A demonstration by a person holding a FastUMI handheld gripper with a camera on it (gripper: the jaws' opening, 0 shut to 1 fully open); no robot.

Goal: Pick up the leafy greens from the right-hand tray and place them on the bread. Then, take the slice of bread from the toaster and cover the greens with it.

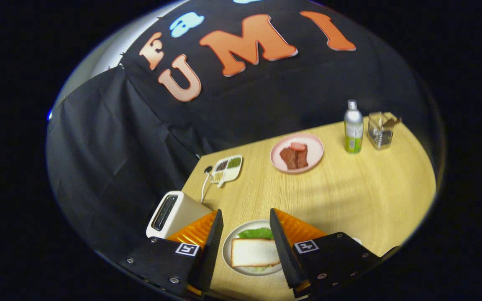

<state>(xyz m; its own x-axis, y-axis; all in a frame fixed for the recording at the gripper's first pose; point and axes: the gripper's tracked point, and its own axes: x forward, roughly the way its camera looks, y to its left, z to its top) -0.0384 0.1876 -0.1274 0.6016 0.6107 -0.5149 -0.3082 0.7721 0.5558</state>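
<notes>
The gripper (245, 228) is held above a light wooden table (349, 200) with its two fingers spread wide and nothing between them but air. Seen through the gap between the fingers, lower down on the table, is a round white plate (228, 255) carrying a square slice of white bread (253, 253). The slice lies flat, its longer side running across from one finger toward the other, and a ruffled edge of green leafy lettuce (257, 233) sticks out from under its far side, so the greens look already covered by the slice. A second bread slice beneath the greens cannot be made out. The sandwich sits directly below and between the fingers, slightly nearer the right finger, which hides the plate's right rim. Just beyond the left finger stands a cream-coloured rectangular toaster (174, 214), its dark slot facing up; whether any bread is left in the slot cannot be told. A white cord (203, 189) runs from behind it toward the table's far edge. Farther out lies a small white divided tray (227, 168) with dark and green fillings. To its right is a round pink plate (314, 146) holding reddish-brown pieces of meat (294, 156). Farther right still stand a slim silver bottle with a green label (353, 127) and a clear square container (380, 130). Judging by the layout, both steps appear done, and nothing stands in the way of lifting the gripper clear.
</notes>
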